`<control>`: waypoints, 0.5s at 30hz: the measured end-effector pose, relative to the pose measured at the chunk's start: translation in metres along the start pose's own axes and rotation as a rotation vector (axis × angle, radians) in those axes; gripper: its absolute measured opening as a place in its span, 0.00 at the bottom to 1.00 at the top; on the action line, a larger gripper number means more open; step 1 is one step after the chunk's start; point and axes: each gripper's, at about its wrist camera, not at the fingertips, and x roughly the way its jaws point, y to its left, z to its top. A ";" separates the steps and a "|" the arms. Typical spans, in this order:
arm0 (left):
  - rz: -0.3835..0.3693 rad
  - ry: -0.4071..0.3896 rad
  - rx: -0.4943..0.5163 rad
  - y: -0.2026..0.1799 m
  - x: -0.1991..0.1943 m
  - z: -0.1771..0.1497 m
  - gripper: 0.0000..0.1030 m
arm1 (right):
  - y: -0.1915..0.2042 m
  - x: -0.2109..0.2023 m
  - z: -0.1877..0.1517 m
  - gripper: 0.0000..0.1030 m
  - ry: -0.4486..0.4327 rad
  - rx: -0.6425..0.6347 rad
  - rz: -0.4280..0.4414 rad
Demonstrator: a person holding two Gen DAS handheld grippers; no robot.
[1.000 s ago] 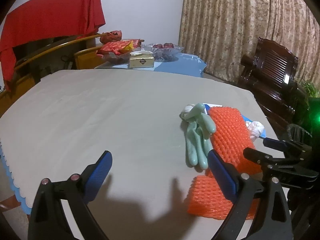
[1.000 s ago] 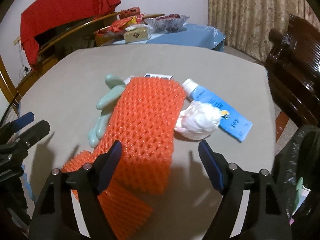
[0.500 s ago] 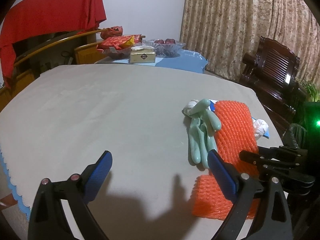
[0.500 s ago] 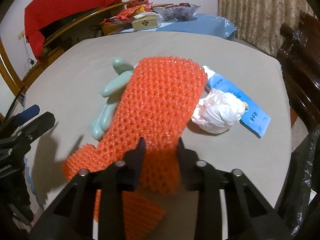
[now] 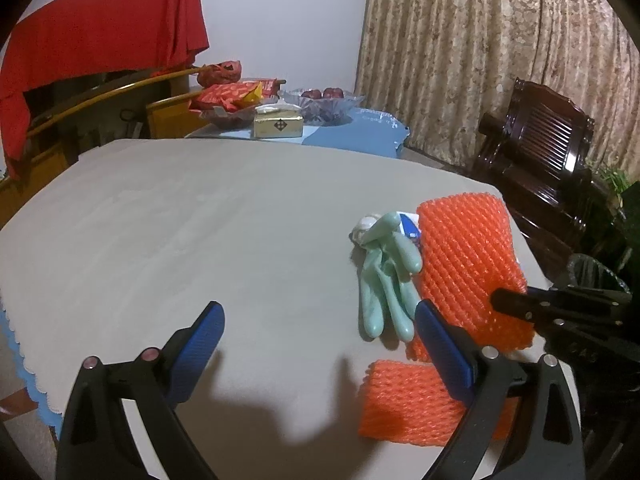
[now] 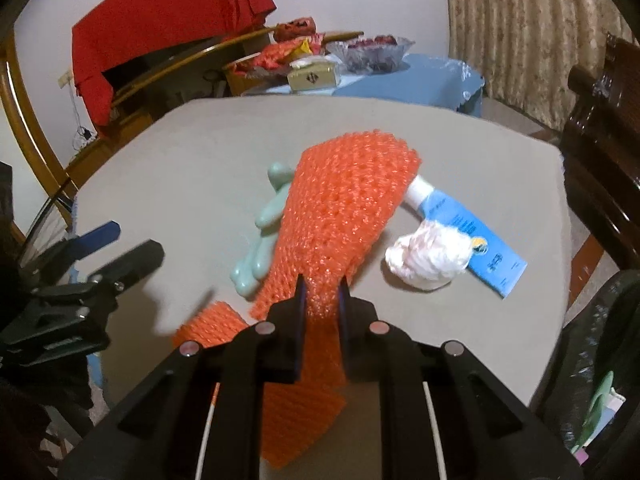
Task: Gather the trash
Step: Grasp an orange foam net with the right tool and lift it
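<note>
My right gripper is shut on the near edge of an orange foam net and holds it lifted off the grey table; the net also shows in the left wrist view. A second orange net piece lies flat below it. A pale green glove lies left of the net. A crumpled white wad and a blue tube lie to the right. My left gripper is open and empty above bare table.
A black trash bag hangs open at the table's right edge, with items inside. A dark wooden chair stands to the right. A blue side table behind holds a tissue box, snacks and a fruit bowl.
My right gripper closed on the orange net's near edge and lifted it. The left gripper stayed open and shifted only slightly.
</note>
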 end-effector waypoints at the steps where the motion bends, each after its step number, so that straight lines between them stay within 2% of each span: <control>1: -0.001 -0.004 0.001 -0.002 -0.001 0.001 0.91 | -0.001 -0.004 0.002 0.13 -0.008 0.001 0.000; 9: -0.023 -0.027 0.011 -0.018 0.002 0.017 0.91 | -0.020 -0.025 0.021 0.13 -0.069 0.016 -0.033; 15: -0.053 -0.008 0.034 -0.038 0.026 0.026 0.87 | -0.045 -0.021 0.027 0.13 -0.065 0.053 -0.065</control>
